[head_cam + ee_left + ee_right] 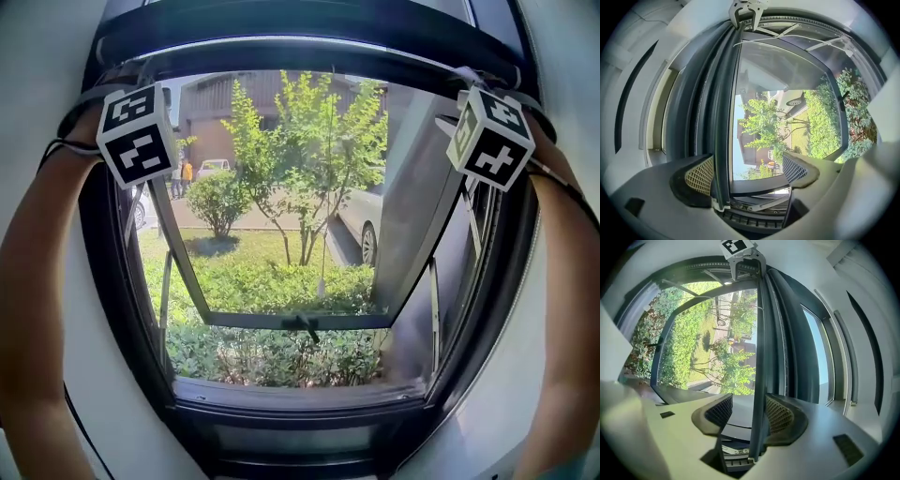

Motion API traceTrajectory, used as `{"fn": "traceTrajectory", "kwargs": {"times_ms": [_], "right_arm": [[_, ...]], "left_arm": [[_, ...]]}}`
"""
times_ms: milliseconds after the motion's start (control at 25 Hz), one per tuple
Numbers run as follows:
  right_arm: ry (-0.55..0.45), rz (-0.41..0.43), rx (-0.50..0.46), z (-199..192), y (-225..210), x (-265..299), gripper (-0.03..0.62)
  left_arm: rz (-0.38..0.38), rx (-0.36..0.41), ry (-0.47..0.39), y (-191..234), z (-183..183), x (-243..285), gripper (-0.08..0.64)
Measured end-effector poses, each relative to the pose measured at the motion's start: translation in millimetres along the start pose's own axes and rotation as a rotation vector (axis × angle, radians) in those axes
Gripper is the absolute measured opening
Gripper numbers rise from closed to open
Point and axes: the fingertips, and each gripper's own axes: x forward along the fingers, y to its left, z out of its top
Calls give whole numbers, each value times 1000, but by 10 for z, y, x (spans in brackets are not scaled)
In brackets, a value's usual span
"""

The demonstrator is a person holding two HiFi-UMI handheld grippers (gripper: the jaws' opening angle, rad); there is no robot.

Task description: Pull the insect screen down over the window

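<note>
At the top of the window [281, 398], the insect screen's dark pull bar [723, 140] lies level, its long axis running side to side from one gripper to the other. Around it the left gripper [747, 171] has its jaws wide apart, the bar resting against one pad only. Likewise parted, the right gripper [749, 411] touches the bar with one pad, a gap at the other. Outside stand green trees [300, 141] and a pale car [361, 220]
</note>
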Motion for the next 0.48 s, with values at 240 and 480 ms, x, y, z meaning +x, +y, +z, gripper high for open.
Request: {"fn": "traceTrajectory", "kwargs": {"times_ms": [240,480], "right_arm": [[-2,91,-18,-3,338,-127,221],[-30,164,-24,36,790,-237,221]], "left_arm": [[-91,38,2,-350,13,-138,445],[-162,48,-14,-807,-2,-288,446]]}}
